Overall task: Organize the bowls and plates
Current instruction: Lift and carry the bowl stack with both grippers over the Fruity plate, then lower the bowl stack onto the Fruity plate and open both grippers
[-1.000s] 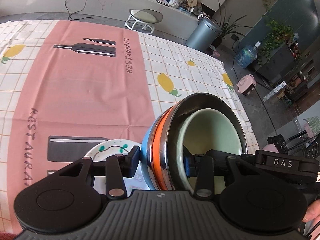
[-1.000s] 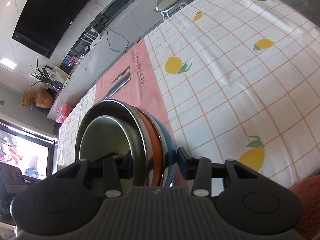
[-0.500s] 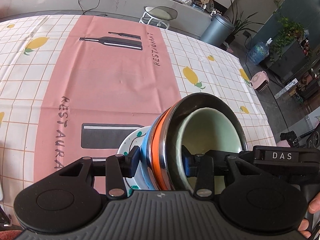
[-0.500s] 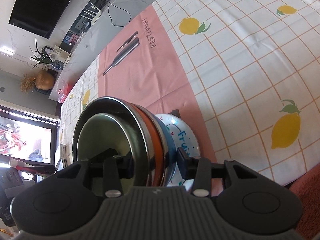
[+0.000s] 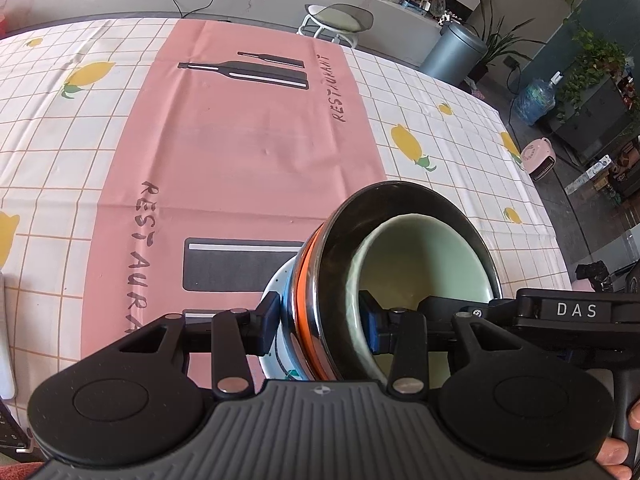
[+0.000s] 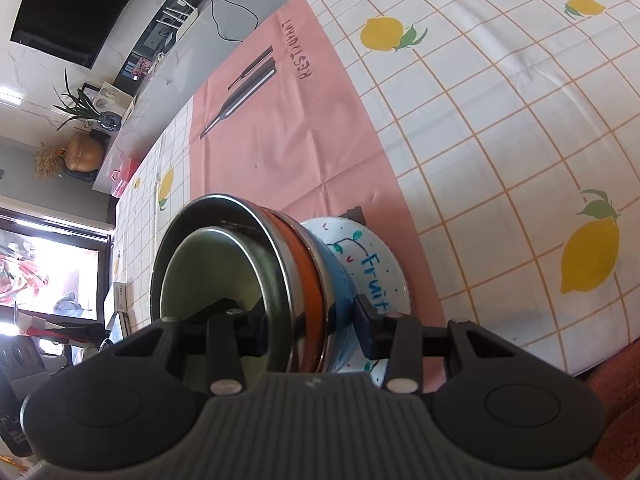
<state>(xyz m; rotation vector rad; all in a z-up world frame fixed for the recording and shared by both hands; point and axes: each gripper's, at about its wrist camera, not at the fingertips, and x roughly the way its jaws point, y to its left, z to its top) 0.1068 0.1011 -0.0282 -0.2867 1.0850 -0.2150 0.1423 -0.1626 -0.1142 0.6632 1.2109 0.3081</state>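
Two tools grip one nested stack of bowls from opposite sides, each clamped across the stack's wall. The left tool (image 5: 318,322) has one finger inside the pale green bowl (image 5: 424,264), which sits innermost, and the other finger pressed on the outside of the blue bowl (image 5: 289,312) at the bottom of the stack. Between those two come a steel bowl (image 5: 400,200) with a dark, shiny inside and an orange bowl (image 5: 305,268) of which only the rim band shows. The right tool (image 6: 310,318) holds the same stack the mirrored way: one finger lies inside the pale green bowl (image 6: 208,280), the other against the blue bowl (image 6: 340,288), with the steel bowl (image 6: 240,212) and the orange bowl (image 6: 298,252) sandwiched between. From both cameras the stack appears tipped on its side, mouth facing away from the plate.

Just behind the stack lies a white plate (image 6: 372,256) with green leaf sprigs and the word "Fruit" in blue; in the left wrist view only a sliver of the white plate (image 5: 276,280) shows beside the blue bowl. Whether the stack touches the plate cannot be told. The plate rests on a pink placemat (image 5: 240,140) printed with bottles and "RESTAURANT", spread over a lemon-patterned checked tablecloth (image 6: 500,120) covering the bench.
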